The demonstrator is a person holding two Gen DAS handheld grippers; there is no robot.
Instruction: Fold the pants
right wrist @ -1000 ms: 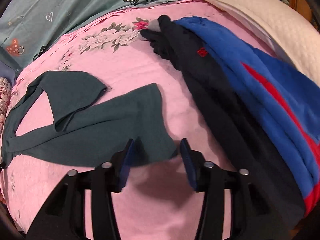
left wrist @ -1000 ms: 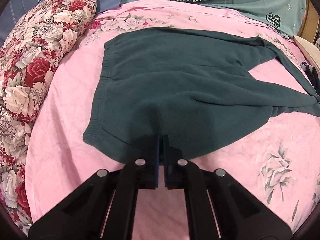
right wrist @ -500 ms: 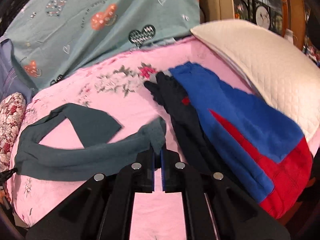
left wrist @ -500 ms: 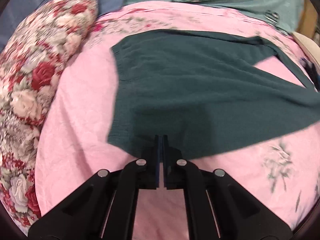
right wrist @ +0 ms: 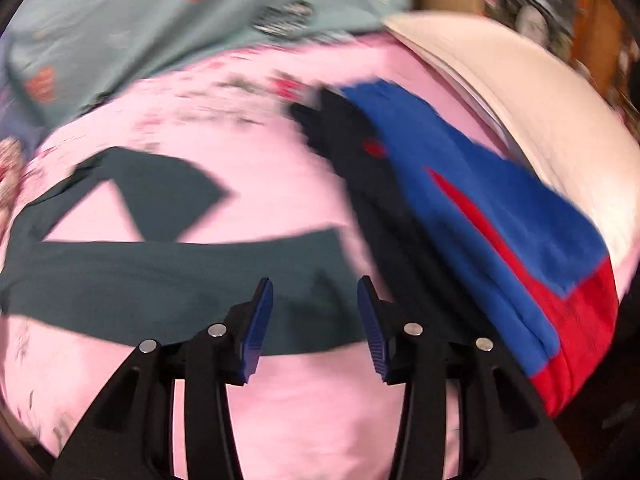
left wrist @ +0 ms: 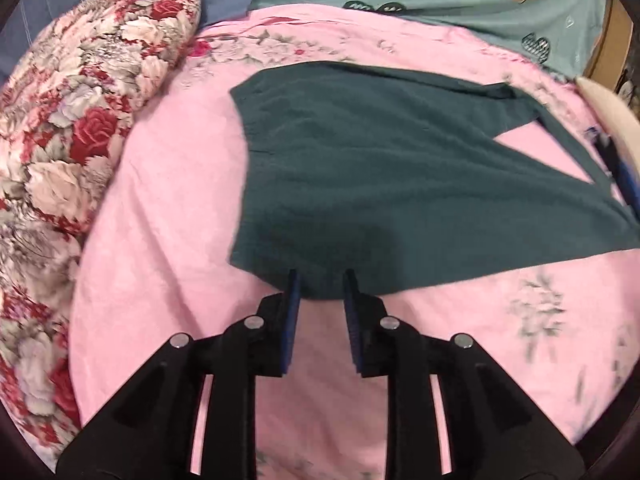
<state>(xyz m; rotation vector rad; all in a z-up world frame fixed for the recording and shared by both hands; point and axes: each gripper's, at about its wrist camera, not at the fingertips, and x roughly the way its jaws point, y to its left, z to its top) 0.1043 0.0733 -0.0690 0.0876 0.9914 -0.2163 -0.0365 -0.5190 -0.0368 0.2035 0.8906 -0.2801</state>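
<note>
Handling: expect the pants (left wrist: 360,184) to be soft, light and limp; they will sag and drag wherever you don't support them.
Pants: they lie spread on the pink bed (left wrist: 160,240), waistband at centre left of the left view, one leg across the middle of the right view.
Hold: take the thick waistband corner and the leg hem.
Left hand-held gripper (left wrist: 319,280): jaws parted at the waist edge, gripping nothing.
Right hand-held gripper (right wrist: 315,290): wide apart over the leg end, empty.
Obstacles: blue and red garment (right wrist: 500,208) and black clothing (right wrist: 380,184) crowd the right; flowered pillow (left wrist: 72,120) sits left.
</note>
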